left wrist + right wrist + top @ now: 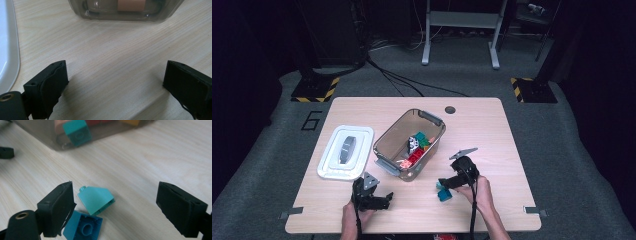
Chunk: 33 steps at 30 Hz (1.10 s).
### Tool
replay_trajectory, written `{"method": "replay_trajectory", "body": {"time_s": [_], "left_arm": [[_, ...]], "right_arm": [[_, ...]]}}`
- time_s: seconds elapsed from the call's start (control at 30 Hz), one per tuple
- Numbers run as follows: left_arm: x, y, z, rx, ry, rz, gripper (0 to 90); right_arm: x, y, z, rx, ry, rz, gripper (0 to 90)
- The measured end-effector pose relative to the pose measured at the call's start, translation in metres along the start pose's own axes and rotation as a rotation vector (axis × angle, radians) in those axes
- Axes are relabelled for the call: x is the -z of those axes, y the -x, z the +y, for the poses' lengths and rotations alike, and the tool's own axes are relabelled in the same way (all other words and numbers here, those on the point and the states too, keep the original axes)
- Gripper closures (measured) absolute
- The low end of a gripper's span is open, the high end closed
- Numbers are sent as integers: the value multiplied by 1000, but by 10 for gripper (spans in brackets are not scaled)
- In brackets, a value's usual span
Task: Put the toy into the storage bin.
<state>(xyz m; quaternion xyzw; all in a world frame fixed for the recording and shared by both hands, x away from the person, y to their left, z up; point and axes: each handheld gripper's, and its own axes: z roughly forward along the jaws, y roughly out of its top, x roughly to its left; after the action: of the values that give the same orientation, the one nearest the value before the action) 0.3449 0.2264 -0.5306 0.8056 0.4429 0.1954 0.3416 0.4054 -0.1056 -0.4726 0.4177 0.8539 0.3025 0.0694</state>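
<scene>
The right gripper's (pixel 115 207) fingers (pixel 56 207) stand wide apart, released, low over the table (pixel 155 157) in the right gripper view. Between them lies a light teal brick (pixel 96 199) at lower centre, touching neither pad; a darker blue brick (pixel 83 227) lies just below it, against the left finger. In the high view both bricks (pixel 443 192) sit at lower centre, right of the bin (pixel 388 145). The left gripper (pixel 115 85) is also spread open over bare wood, holding nothing, near the bin's (pixel 125 15) wall and the lid (pixel 8 50) at the left edge.
</scene>
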Motion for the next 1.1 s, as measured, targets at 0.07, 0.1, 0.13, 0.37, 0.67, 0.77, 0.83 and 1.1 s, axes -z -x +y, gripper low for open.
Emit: {"method": "replay_trajectory", "body": {"time_s": [0.07, 0.1, 0.13, 0.37, 0.67, 0.77, 0.83, 1.1], "left_arm": [[0, 0, 0, -6, -4, 0, 53], [0, 0, 0, 0, 0, 0, 53], [0, 0, 0, -5, -3, 0, 53], [0, 0, 0, -4, -3, -1, 54], [0, 0, 0, -5, -2, 0, 54], [0, 0, 0, -5, -2, 0, 54], [0, 0, 0, -4, -2, -1, 54], [0, 0, 0, -5, -2, 0, 54]], "right_arm": [[-4, -2, -2, 20, -15, -5, 158], [-6, -4, -3, 16, -19, -4, 172], [-8, -4, -3, 27, -19, -2, 186], [-19, -9, -3, 23, -53, -8, 328], [-27, -9, -4, 39, -88, -23, 377], [-29, -9, -6, 36, -96, -25, 440], [-28, -9, -7, 31, -88, -33, 504], [-26, -4, -8, 28, -71, -38, 580]]}}
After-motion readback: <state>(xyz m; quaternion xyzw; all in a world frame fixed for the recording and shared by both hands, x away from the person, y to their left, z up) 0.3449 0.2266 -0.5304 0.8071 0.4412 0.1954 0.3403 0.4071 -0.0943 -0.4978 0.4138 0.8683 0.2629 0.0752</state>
